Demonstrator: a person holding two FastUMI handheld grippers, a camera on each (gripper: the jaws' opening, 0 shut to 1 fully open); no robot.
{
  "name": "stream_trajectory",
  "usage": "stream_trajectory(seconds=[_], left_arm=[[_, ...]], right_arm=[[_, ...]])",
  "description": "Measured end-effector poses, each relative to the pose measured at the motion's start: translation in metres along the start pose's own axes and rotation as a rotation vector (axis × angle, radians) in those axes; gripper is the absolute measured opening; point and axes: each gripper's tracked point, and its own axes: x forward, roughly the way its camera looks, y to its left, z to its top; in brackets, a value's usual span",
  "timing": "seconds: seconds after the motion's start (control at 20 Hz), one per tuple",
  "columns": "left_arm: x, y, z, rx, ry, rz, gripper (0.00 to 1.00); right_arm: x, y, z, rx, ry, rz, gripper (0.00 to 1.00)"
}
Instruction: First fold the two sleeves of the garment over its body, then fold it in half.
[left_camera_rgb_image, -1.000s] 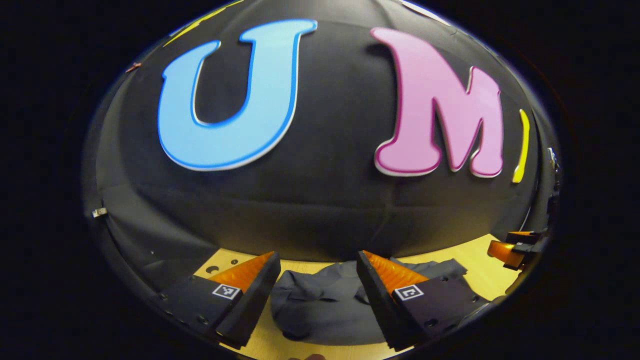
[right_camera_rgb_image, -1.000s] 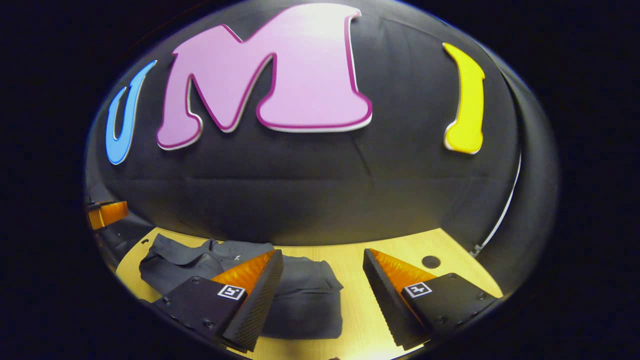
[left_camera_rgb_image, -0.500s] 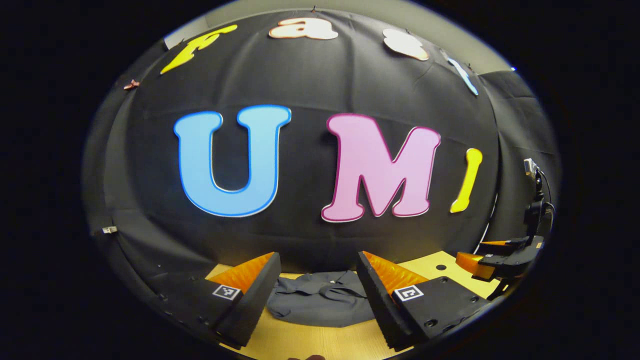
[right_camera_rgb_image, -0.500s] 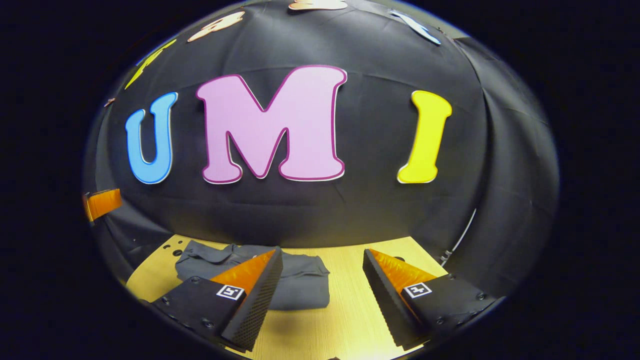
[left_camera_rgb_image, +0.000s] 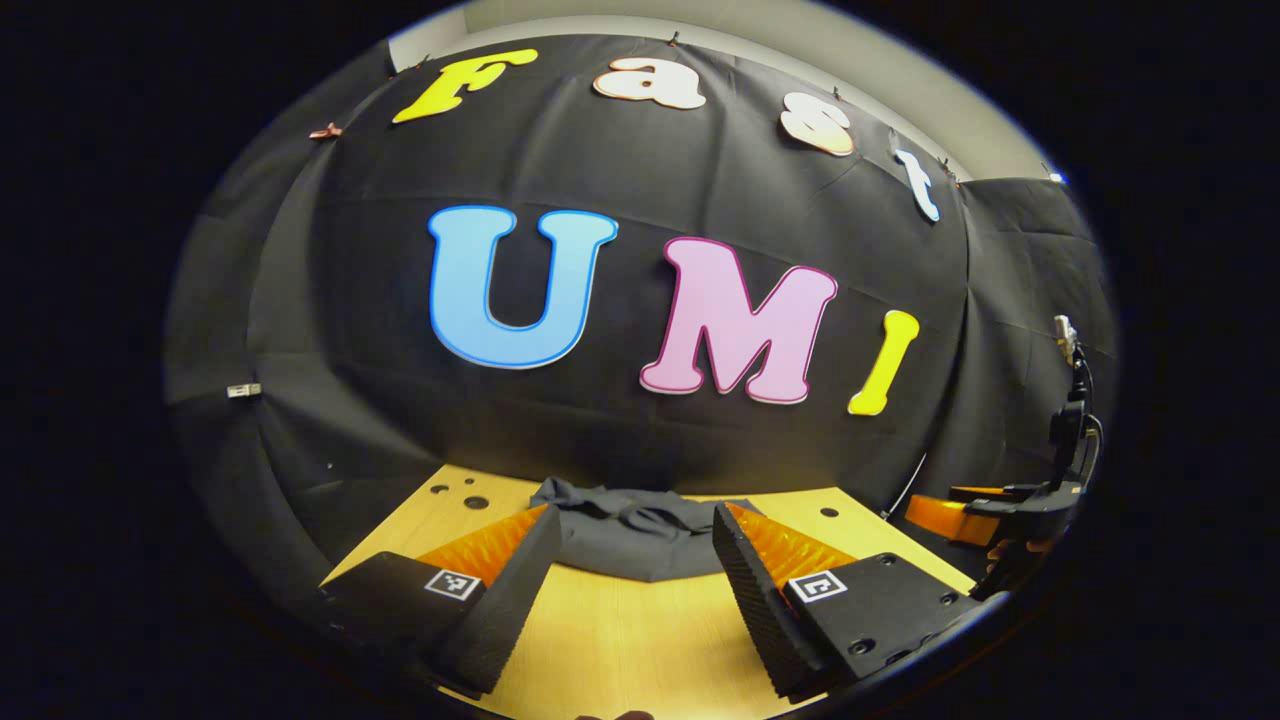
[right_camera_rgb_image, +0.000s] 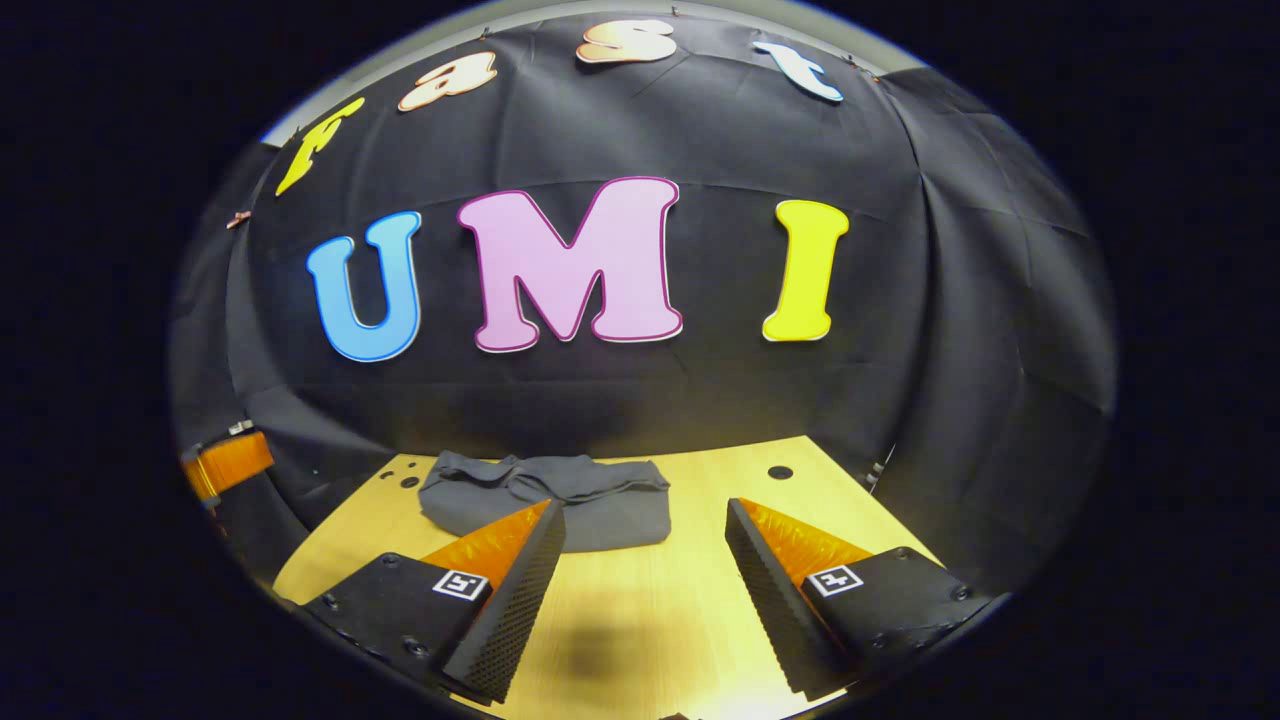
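A dark grey garment (left_camera_rgb_image: 630, 535) lies folded into a compact bundle at the far side of the wooden table (left_camera_rgb_image: 620, 640), close to the booth wall. In the right gripper view the same garment (right_camera_rgb_image: 560, 500) sits left of centre, collar side toward the wall. My left gripper (left_camera_rgb_image: 632, 530) is open, raised and held back from the garment with nothing between its fingers. My right gripper (right_camera_rgb_image: 645, 525) is open too, empty, with the garment beyond its left finger. The right gripper (left_camera_rgb_image: 965, 515) also appears at the far right of the left gripper view.
The table (right_camera_rgb_image: 650, 630) has small round holes near its far corners (left_camera_rgb_image: 475, 502) (right_camera_rgb_image: 780, 472). The black cloth wall stands directly behind the garment. Part of the left gripper (right_camera_rgb_image: 225, 462) shows at the left edge of the right gripper view. Bare tabletop lies between grippers and garment.
Both grippers have pulled back and up from the garment, which now looks smaller and farther away. The garment itself has stayed folded in place. Both stay open.
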Motion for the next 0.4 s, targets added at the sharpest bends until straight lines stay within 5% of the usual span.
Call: stream_trajectory(seconds=[0.4], left_arm=[[-0.074, 0.02, -0.073, 0.02, 0.03, 0.091, 0.96]], right_arm=[[-0.076, -0.009, -0.068, -0.046, 0.066, -0.01, 0.99]])
